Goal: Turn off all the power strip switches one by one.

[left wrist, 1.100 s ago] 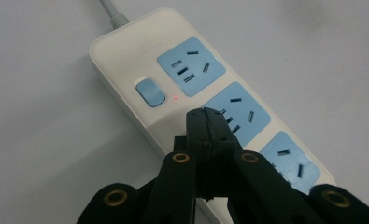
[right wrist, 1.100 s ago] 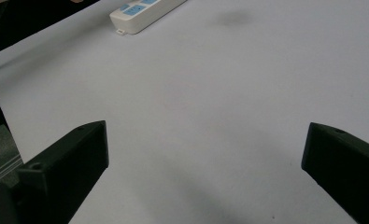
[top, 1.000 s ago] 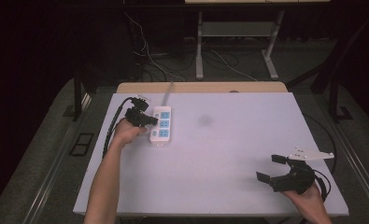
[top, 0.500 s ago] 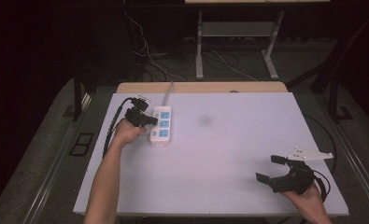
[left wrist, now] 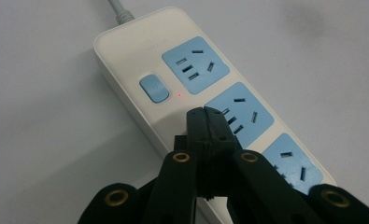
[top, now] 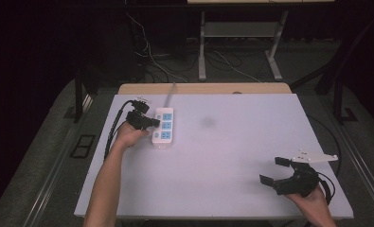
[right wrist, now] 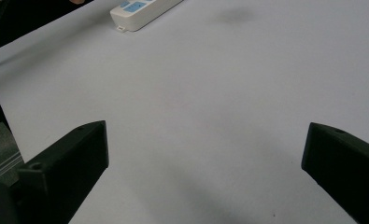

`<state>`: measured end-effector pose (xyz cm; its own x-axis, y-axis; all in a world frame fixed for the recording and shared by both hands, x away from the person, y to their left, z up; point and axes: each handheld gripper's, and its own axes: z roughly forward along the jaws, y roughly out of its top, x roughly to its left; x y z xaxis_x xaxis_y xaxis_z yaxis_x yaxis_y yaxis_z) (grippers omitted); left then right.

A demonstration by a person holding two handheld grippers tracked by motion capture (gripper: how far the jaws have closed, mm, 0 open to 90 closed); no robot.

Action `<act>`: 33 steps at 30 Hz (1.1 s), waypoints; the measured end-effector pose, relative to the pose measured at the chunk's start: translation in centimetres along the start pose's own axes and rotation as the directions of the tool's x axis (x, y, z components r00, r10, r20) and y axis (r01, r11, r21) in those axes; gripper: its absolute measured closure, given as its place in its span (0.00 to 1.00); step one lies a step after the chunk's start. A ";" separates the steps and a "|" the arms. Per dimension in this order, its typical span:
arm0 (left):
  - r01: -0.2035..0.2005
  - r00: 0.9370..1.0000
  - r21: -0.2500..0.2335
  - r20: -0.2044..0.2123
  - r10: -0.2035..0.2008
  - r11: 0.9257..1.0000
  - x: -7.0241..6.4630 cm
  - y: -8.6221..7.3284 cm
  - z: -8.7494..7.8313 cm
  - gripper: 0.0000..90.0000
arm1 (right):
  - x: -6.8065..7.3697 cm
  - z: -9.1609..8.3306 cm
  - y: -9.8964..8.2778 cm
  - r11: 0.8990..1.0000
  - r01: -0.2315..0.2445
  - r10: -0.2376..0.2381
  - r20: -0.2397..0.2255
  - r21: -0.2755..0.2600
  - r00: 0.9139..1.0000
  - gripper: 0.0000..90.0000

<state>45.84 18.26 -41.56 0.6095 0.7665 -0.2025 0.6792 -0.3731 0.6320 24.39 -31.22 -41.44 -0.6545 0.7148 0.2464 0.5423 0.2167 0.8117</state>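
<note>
nothing has visibly moved: left gripper [left wrist: 205, 116], jaws clenched empty, hovers over the power strip [top: 163, 127] near its switch [left wrist: 154, 87], likely to press; right gripper [top: 280, 170] waits released, well apart.

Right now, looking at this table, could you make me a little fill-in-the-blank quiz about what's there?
1. The white power strip has ____ blue socket panels.
2. The left gripper hangs over the strip with its jaws ____.
3. The right gripper, near the table edge, has its jaws ____.
4. Beside the strip's blue button glows a small ____ light.

Missing words: three; shut; open; red
</note>
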 end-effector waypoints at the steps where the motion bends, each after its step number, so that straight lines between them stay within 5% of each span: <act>1: 0.005 1.000 -0.002 -0.001 -0.005 1.000 0.0 0.0 0.0 1.00 | 0.0 0.0 0.0 1.000 0.000 0.000 0.000 0.000 1.000 0.01; 14: 0.002 1.000 0.003 -0.013 -0.002 1.000 -0.2 0.1 0.0 1.00 | -0.1 0.0 0.0 1.000 -0.001 0.001 0.003 -0.001 1.000 0.01; 22: -0.006 1.000 -0.045 0.011 0.006 0.999 -0.2 0.0 -0.2 0.99 | -0.3 0.0 0.0 1.000 -0.004 0.004 0.006 -0.003 1.000 0.01; 25: -0.028 1.000 -0.023 -0.001 0.028 0.999 -0.3 0.2 -0.2 0.99 | -0.3 0.0 0.0 1.000 -0.003 0.003 0.007 -0.002 1.000 0.01; 33: -0.011 1.000 -0.059 -0.012 0.011 0.998 0.2 0.4 -0.9 0.99 | -0.3 0.0 0.0 1.000 -0.008 0.008 0.012 0.002 1.000 0.01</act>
<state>45.90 18.74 -40.64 0.6118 0.7686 -0.1871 0.6469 -0.3500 0.6776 24.60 -31.48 -41.48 -0.6439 0.7244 0.2461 0.5481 0.2123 0.8090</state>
